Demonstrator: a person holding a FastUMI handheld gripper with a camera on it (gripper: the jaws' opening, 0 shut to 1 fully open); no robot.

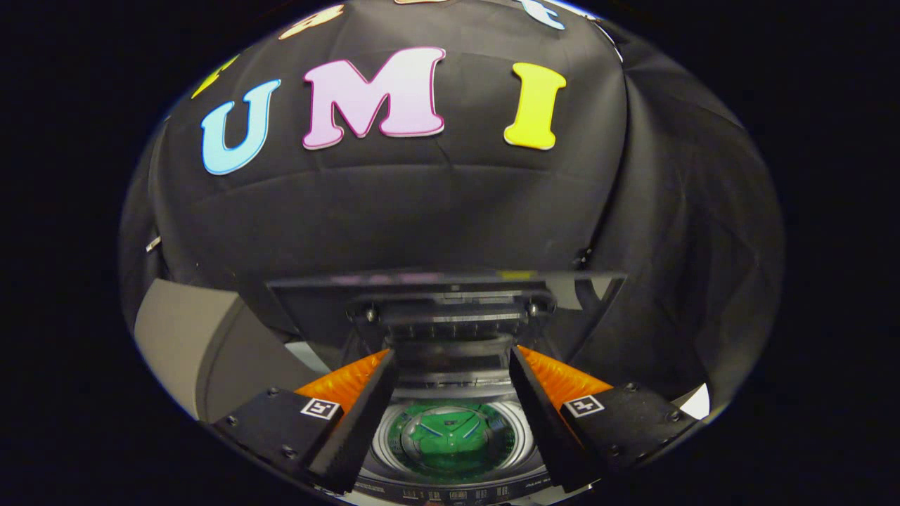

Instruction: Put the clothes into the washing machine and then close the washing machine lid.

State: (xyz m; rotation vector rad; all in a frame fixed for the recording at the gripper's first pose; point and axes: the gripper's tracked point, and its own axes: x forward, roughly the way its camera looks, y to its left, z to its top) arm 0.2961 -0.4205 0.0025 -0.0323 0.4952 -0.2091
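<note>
Tongs spread apart, empty, above the washing machine.
Green clothes lie inside the drum, seen between the fingers. Lid stands raised just beyond the fingertips, against the booth wall.

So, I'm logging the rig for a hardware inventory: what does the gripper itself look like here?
The gripper has two flat, wedge-shaped fingers on black bolted blocks. Each block carries a small square black-and-white marker, with ribbed orange panels behind. No cables or sleeve are visible.
</note>
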